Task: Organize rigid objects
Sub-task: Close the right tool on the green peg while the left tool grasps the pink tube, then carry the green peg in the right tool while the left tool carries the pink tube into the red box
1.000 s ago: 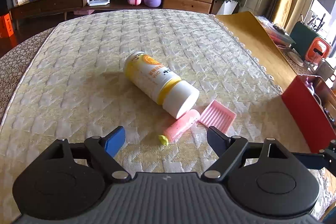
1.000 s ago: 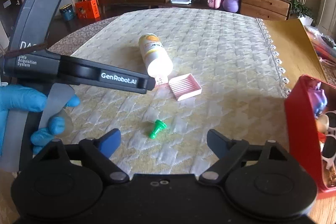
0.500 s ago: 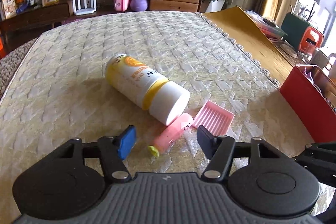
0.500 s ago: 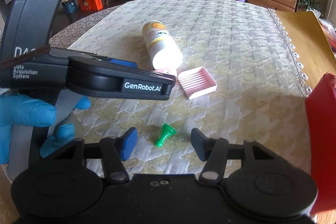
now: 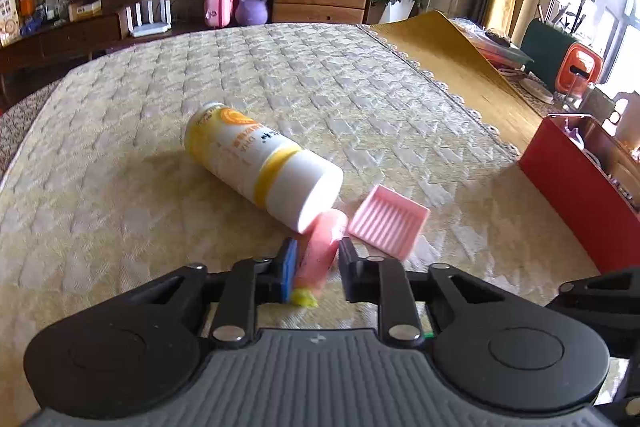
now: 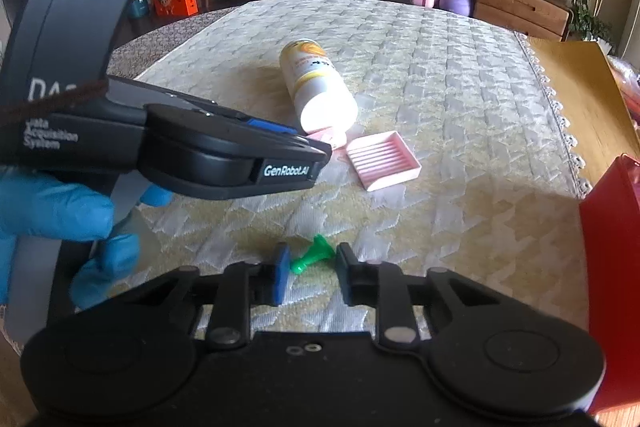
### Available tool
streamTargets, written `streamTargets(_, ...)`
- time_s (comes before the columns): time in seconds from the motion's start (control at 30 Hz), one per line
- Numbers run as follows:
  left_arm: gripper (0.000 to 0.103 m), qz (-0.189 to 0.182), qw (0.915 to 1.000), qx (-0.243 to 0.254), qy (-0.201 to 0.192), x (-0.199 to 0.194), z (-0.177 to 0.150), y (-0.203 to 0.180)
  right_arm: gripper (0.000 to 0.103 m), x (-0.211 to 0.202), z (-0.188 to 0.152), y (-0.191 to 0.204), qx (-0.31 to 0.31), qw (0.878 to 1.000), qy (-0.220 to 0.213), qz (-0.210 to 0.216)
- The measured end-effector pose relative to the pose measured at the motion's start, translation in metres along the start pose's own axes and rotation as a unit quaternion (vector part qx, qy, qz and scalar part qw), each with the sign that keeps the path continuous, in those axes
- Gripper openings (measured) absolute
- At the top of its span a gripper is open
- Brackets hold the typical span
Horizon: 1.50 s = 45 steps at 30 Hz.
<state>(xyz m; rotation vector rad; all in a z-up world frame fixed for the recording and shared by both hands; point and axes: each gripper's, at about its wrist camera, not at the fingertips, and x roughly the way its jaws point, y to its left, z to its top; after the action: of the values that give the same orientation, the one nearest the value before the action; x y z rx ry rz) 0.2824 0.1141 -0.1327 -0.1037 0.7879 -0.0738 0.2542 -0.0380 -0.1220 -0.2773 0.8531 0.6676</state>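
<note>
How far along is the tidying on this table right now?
Done: the red box already holds some items. In hand: the left gripper has just closed on the pink tube; the right gripper has been closing around the green piece. Left: the yellow-and-white bottle and pink tray.

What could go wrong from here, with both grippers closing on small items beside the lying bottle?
1. The left gripper, jaws just closed, grips the pink tube whose far end sits against the yellow-and-white bottle; lifting may set the bottle rolling.
2. The right gripper has been closing on the green peg, which lies skewed with a visible gap on one side; it may twist or pop out.
</note>
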Motion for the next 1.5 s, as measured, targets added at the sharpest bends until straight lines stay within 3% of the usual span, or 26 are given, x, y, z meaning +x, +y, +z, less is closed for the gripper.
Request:
streamTargets(0.33,0.015,0.001,0.9999,-0.009,0.011,-0.015,-0.001,-0.009,0.023,-0.017,-0.008,-0.009,0.019,1.000,-0.010,-0.007)
streamTargets(0.8,0.015,-0.005,0.9999,-0.007,0.013,-0.056,0.005,-0.041,0.023,-0.079,-0.025,-0.040,0.045,0.998,-0.044,-0.020)
streamTargets(1.5,0.015,-0.045,0.9985,0.032,-0.006,-0.099,0.024,-0.135,0.023,-0.160,-0.047,-0.096,0.078,0.991,-0.098,-0.039)
